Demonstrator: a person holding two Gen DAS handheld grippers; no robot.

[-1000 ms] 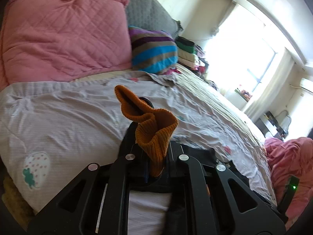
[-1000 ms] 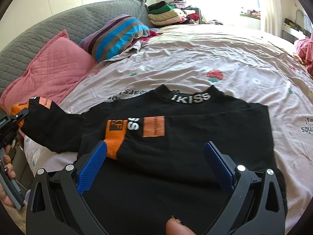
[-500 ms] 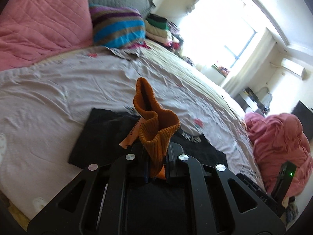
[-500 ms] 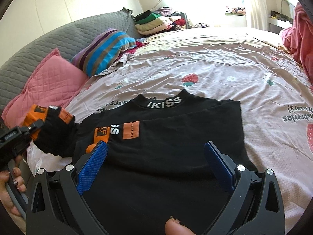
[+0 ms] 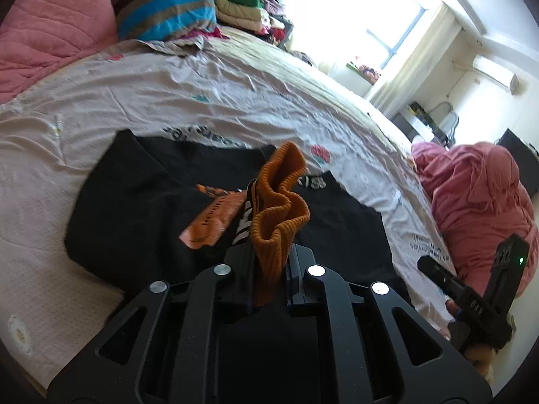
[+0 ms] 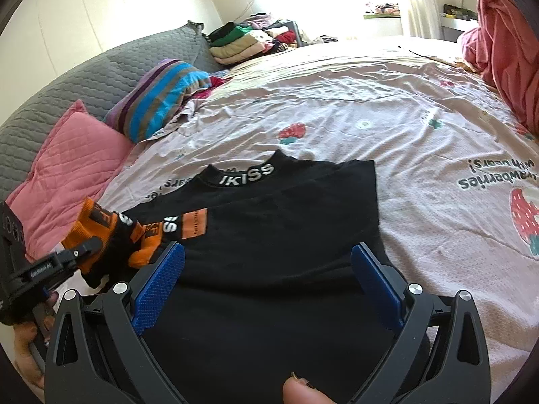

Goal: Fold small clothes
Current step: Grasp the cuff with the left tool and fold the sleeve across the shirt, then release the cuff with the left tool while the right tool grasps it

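Note:
A small black top with a lettered collar lies flat on the bed; in the left wrist view the black top spreads below the gripper. My left gripper is shut on the orange ribbed sleeve cuff, lifted over the top's body. From the right wrist view that left gripper holds the orange cuff at the top's left edge. My right gripper hangs open above the top's lower part, blue pads wide apart, nothing between them.
A pink quilted pillow, a striped cushion and a grey headboard line the left. Folded clothes are piled at the back. A pink blanket lies heaped on the right. The printed bedsheet surrounds the top.
My left gripper has carried the orange cuff inward from beside the pillow to over the black top, folding the sleeve across. The right gripper has shifted a little, staying open.

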